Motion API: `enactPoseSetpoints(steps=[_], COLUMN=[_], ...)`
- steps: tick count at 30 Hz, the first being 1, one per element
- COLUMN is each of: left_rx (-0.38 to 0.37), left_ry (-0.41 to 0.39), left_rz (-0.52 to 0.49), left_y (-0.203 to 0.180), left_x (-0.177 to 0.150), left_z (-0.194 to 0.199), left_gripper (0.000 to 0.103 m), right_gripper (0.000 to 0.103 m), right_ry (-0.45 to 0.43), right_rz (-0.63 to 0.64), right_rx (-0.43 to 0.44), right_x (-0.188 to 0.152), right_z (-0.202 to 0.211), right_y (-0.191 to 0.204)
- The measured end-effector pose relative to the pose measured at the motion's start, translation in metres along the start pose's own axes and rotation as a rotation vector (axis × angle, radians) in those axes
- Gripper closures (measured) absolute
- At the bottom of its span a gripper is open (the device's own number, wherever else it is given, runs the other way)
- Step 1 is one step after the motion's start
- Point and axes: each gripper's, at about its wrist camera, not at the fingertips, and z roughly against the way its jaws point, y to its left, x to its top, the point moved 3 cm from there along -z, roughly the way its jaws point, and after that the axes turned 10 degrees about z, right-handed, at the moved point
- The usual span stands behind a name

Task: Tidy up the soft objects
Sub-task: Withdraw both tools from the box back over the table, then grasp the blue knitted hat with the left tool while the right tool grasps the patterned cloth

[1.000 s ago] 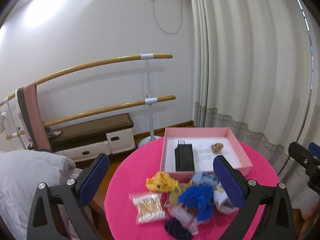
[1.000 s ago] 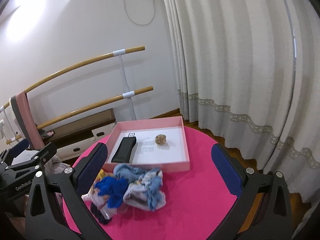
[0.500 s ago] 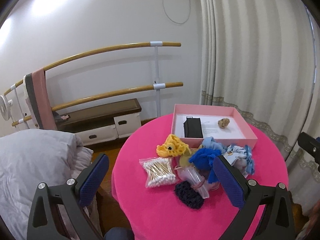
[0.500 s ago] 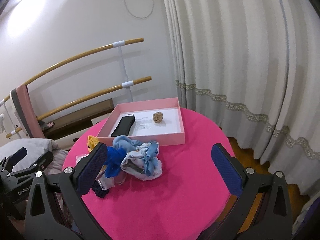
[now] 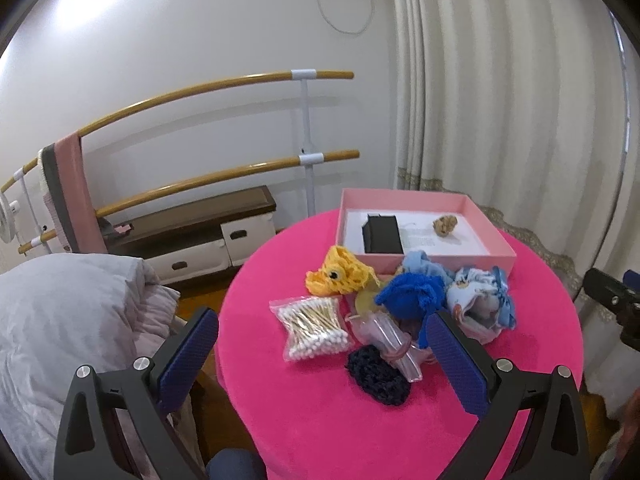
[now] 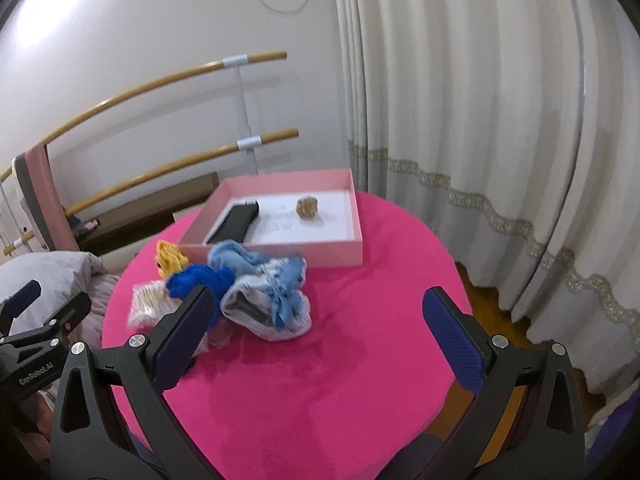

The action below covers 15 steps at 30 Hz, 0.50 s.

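Note:
A pile of soft things lies mid-table: a yellow crochet duck [image 5: 338,273], a blue knit piece [image 5: 412,294], a printed white-and-blue cloth [image 5: 478,300] [image 6: 276,300] and a dark navy knit pad [image 5: 378,374]. Behind them stands a pink box [image 5: 496,256] [image 6: 352,220] holding a black case [image 5: 382,234] and a tan lump [image 5: 445,225]. My left gripper [image 5: 320,354] is open and empty, above the pile's near side. My right gripper [image 6: 316,334] is open and empty, above bare tablecloth to the right of the pile.
A bag of cotton swabs [image 5: 314,326] and clear plastic tubes [image 5: 390,342] lie in the pile. The round pink table [image 6: 360,380] is edged by curtains [image 6: 480,120] on the right, a grey duvet [image 5: 68,320] on the left and ballet bars [image 5: 220,84] behind.
Both grippers have risen and pulled back from the table, so the pile and the box sit farther off and lower in view. Both stay open.

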Motion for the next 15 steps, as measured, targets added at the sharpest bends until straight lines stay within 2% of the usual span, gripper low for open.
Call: enactPoseSetpoints(steps=[12,15], left_rx=[-0.043,-0.056], left_ry=[0.073,0.098], left_rz=[-0.076,-0.129], left_y=[-0.034,-0.051], left_x=[0.008,0.007], left_z=[-0.062,-0.084], left_gripper=[0.0,0.0], right_gripper=[0.0,0.0], right_ry=[0.078,0.091], right_rz=[0.019,0.012], right_rx=[0.052,0.054], right_x=[-0.009,-0.009], right_z=[-0.04,-0.049], right_y=[0.0,-0.005])
